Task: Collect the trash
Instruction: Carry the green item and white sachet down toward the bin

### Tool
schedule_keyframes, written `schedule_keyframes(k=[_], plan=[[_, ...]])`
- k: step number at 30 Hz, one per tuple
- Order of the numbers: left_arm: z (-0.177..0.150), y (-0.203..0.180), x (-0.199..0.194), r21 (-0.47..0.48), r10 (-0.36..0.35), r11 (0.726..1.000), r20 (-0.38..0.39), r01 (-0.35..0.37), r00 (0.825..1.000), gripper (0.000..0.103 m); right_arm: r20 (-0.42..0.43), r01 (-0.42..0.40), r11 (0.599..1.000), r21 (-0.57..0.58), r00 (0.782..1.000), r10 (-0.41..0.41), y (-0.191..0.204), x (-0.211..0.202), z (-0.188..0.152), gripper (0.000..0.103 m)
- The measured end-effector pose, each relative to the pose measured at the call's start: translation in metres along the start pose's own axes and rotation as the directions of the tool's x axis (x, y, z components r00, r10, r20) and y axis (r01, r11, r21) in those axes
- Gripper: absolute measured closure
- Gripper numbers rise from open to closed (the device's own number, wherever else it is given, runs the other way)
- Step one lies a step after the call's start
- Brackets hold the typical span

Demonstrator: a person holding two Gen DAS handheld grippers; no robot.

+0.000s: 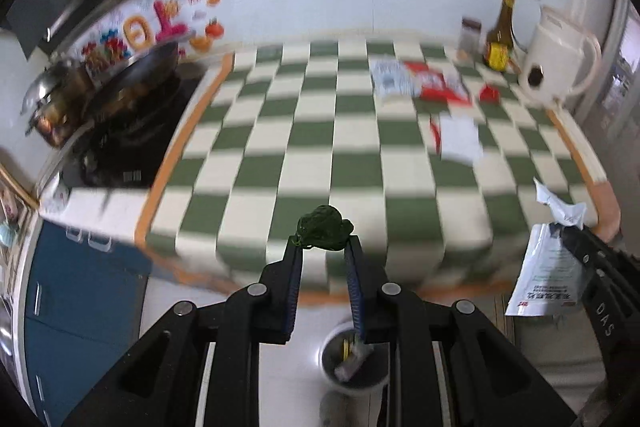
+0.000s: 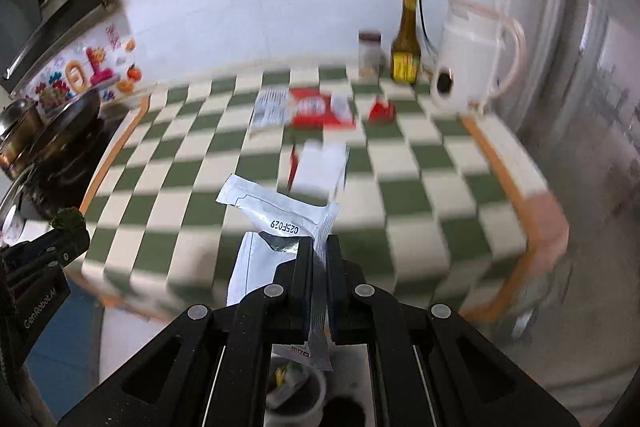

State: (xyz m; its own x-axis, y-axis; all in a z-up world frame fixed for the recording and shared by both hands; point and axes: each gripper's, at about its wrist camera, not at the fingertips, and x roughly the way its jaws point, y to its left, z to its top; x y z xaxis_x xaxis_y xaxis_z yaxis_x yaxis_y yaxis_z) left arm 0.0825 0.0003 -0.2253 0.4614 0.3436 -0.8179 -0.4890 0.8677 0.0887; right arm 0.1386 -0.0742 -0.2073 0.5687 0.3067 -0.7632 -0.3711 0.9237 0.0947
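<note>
My left gripper (image 1: 323,242) is shut on a dark green crumpled lump (image 1: 325,227), held in front of the counter's near edge. My right gripper (image 2: 319,243) is shut on a white torn sachet (image 2: 280,213); it also shows in the left wrist view (image 1: 546,273). A white trash bin (image 1: 354,359) with wrappers inside stands on the floor below both grippers, also seen in the right wrist view (image 2: 294,393). On the green-and-cream checkered counter (image 1: 312,155) lie a white wrapper (image 1: 459,137), a red-and-white packet (image 1: 436,83), a printed white packet (image 1: 390,77) and a small red scrap (image 1: 489,93).
A white kettle (image 1: 558,61), a brown sauce bottle (image 1: 502,31) and a small jar (image 1: 469,37) stand at the back right. A stove with a pan (image 1: 132,83) is on the left. Blue cabinets (image 1: 80,307) stand below left.
</note>
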Motion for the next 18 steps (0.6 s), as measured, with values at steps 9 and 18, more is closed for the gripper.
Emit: schedule_keyframes(k=[9,18], plan=[[-0.126,-0.009,0.129,0.022,-0.006,1.000,-0.337,0.015,0.941,0.085,-0.299,-0.017,1.000,0.013,0.954,0.020,0.007,0.071,-0.161,0.097],[-0.258,-0.030,0.367,-0.099,-0.121,0.992,-0.619,0.076,0.776,0.085,-0.556,-0.032,0.990,0.138,0.825,0.105,-0.016,0.273,-0.345,0.097]])
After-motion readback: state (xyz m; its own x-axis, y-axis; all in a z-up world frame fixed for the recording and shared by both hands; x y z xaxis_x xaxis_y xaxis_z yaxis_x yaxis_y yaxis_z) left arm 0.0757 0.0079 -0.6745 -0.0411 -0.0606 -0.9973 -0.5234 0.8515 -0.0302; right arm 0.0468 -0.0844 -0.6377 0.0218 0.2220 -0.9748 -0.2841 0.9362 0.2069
